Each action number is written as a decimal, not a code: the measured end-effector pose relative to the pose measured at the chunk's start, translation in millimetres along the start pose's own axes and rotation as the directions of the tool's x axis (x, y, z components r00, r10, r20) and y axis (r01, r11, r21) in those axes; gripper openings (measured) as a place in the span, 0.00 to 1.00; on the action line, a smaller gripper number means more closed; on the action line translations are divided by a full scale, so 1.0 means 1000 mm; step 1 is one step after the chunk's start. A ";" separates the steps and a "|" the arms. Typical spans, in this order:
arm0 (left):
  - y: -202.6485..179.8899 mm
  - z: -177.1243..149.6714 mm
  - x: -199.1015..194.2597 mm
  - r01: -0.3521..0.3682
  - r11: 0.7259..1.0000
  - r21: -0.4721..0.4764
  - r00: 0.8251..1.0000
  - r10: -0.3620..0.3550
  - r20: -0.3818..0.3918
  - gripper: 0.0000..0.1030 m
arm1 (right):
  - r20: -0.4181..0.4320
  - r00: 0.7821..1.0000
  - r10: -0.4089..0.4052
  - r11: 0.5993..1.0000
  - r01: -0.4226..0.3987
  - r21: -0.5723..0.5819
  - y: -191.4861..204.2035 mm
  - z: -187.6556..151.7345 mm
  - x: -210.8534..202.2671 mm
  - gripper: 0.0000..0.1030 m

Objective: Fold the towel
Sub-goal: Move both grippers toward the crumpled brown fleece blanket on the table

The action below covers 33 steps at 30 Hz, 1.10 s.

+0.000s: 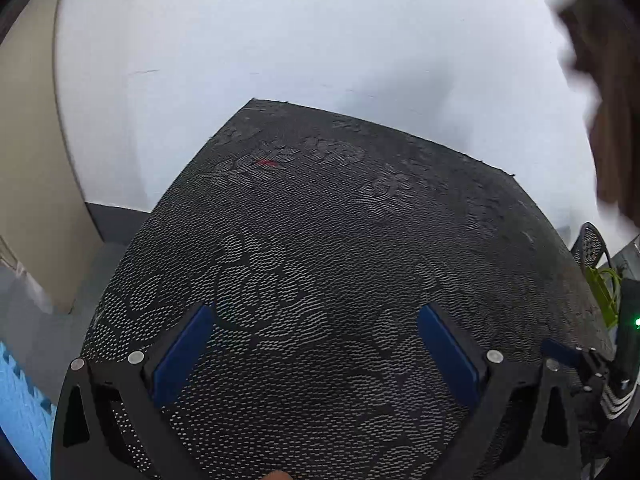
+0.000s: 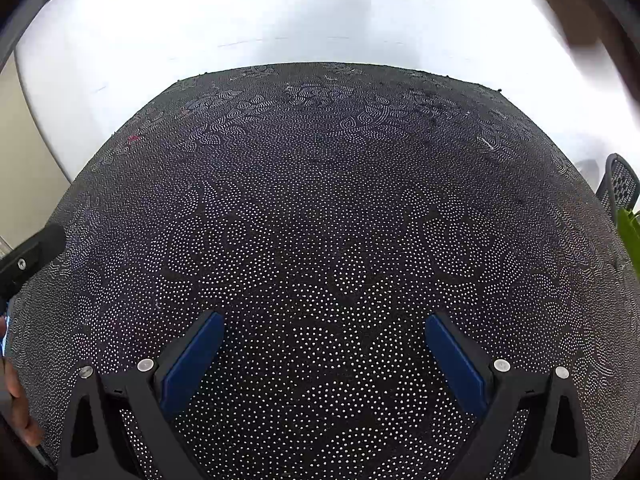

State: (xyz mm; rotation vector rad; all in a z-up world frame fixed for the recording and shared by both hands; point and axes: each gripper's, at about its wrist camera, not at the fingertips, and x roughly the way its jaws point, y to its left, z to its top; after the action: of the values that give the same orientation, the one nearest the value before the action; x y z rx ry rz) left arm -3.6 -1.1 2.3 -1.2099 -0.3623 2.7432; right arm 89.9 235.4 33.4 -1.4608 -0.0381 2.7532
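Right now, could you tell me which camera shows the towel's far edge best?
The right wrist view: the towel lies flat on the white table, its far edge running nearly whole across the frame. The left wrist view shows that edge slanted, with the right part dim and blurred.

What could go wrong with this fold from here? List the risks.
1. Both the left gripper and the right gripper are open above the towel, away from any corner; closing here would likely pinch a bunch of middle cloth.
2. The towel lies flat on the smooth white table, so an edge may be hard to get under.
3. The left gripper shows close beside the right, so they could bump.
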 end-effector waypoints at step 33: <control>-0.106 -0.020 -0.102 -0.078 0.867 0.493 0.991 0.014 0.131 1.00 | -0.001 1.000 0.000 1.000 0.000 0.000 -0.001 -0.001 -0.002 0.99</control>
State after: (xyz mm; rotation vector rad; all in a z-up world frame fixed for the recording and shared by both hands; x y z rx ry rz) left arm 80.7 83.5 90.0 -0.9190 0.3583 2.7015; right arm 91.6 236.4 34.4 -1.4622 -0.0376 2.7525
